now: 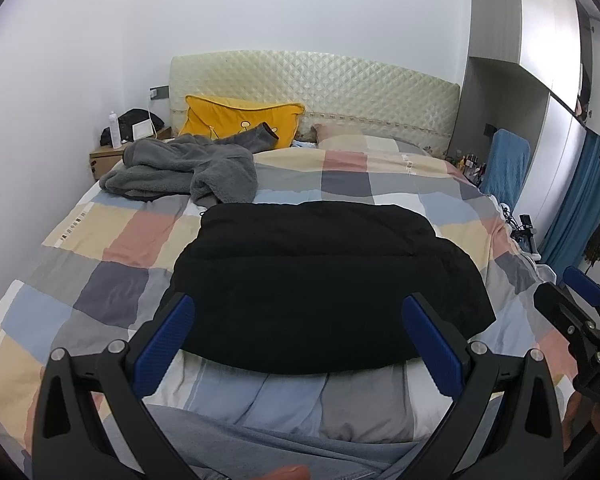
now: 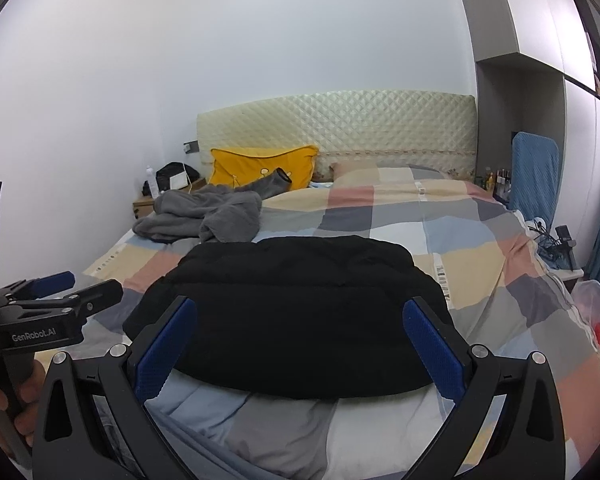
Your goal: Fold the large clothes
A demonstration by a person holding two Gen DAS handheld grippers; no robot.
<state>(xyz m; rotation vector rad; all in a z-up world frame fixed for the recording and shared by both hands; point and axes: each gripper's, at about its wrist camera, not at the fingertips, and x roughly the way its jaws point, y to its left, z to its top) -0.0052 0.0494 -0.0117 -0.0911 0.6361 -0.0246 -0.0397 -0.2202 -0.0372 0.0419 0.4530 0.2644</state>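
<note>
A black padded jacket (image 1: 324, 284) lies folded into a thick rectangle on the checked bed cover (image 1: 112, 240); it also shows in the right wrist view (image 2: 296, 320). My left gripper (image 1: 300, 312) is open and empty, held just above the jacket's near edge. My right gripper (image 2: 300, 316) is open and empty, also near the jacket's front edge. A crumpled grey fleece garment (image 1: 180, 172) lies at the bed's far left, also seen in the right wrist view (image 2: 204, 216). Each gripper shows in the other's view: the right one (image 1: 580, 308), the left one (image 2: 56, 292).
A yellow pillow (image 1: 240, 120) leans on the quilted headboard (image 1: 320, 84). A wooden nightstand (image 1: 108, 156) with a bottle stands at the far left. A blue chair back (image 2: 534, 176), small bottles and cables are at the bed's right side. A wardrobe (image 1: 548, 60) lines the right wall.
</note>
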